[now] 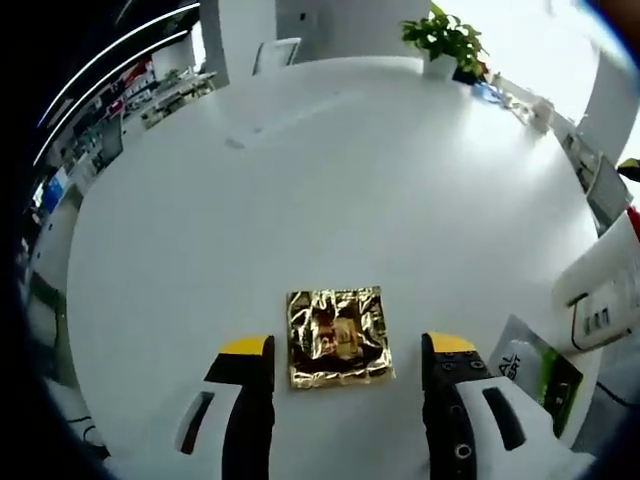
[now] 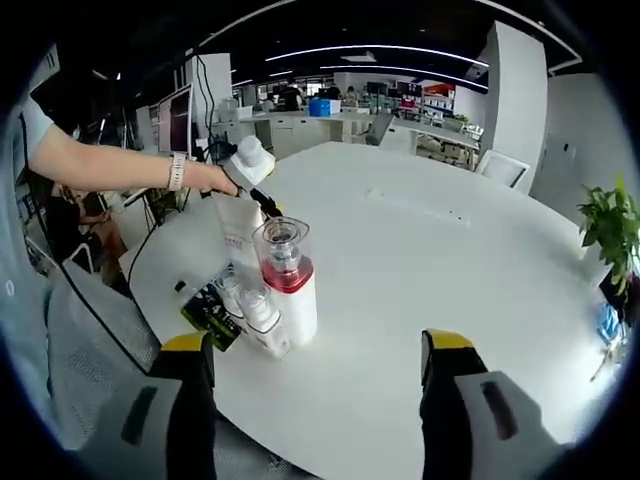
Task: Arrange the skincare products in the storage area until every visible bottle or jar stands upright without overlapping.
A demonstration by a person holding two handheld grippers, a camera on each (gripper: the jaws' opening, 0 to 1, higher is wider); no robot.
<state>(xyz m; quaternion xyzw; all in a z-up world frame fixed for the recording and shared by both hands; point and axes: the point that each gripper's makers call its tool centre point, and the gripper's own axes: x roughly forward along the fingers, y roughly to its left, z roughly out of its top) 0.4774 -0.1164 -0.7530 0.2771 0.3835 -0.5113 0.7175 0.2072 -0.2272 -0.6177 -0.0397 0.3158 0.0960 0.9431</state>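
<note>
Gold foil sachet (image 1: pixel 339 337): flat on my white counter (image 1: pixel 330 190), just ahead of my left tongs (image 1: pixel 345 372), between the spread, empty jaws. Potted plant (image 1: pixel 444 42): far edge. Red-banded white bottle with clear cap (image 2: pixel 288 280): upright near the counter's edge, ahead-left of my right tongs (image 2: pixel 318 365), jaws apart, empty. Small clear bottles (image 2: pixel 256 315): clustered beside it, apparently touching. White tube (image 2: pixel 236 222): behind, at my left hand (image 2: pixel 215 178).

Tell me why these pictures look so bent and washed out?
Left gripper view: the fisheye lens curves the table, daylight blows out the top right behind the plant, and the gold packet glints. Right gripper view: the same bulge, a dim ceiling with bright strip lights, soft shadows under the bottles.
</note>
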